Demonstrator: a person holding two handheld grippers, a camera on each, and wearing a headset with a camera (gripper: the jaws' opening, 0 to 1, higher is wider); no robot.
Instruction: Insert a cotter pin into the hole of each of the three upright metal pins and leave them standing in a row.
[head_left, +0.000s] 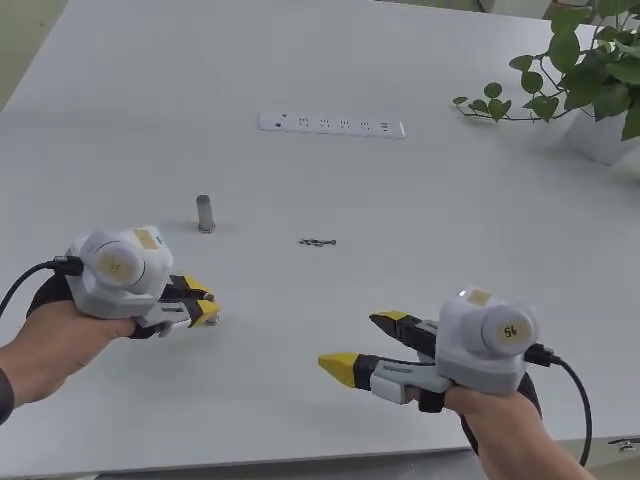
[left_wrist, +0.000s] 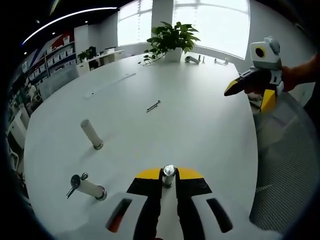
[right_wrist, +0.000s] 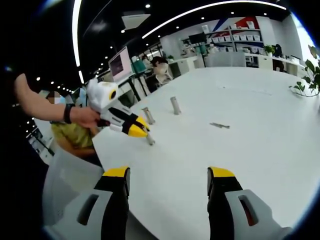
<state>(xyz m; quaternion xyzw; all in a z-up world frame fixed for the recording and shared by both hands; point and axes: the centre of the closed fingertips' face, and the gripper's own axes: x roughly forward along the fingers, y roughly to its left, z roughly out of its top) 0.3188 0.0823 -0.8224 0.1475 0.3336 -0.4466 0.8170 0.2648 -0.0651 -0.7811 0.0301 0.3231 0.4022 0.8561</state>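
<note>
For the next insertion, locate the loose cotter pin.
Head view: the loose cotter pin lies mid-table, right of the upright metal pin, nearer than the power strip.

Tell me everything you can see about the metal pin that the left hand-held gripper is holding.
The metal pin is a short silver-grey cylinder with a shiny rounded top. It stands upright with its foot on the white table, pinched between the yellow-tipped jaws of the left hand-held gripper. Nothing else touches it. Its cross hole is too small to make out.
</note>
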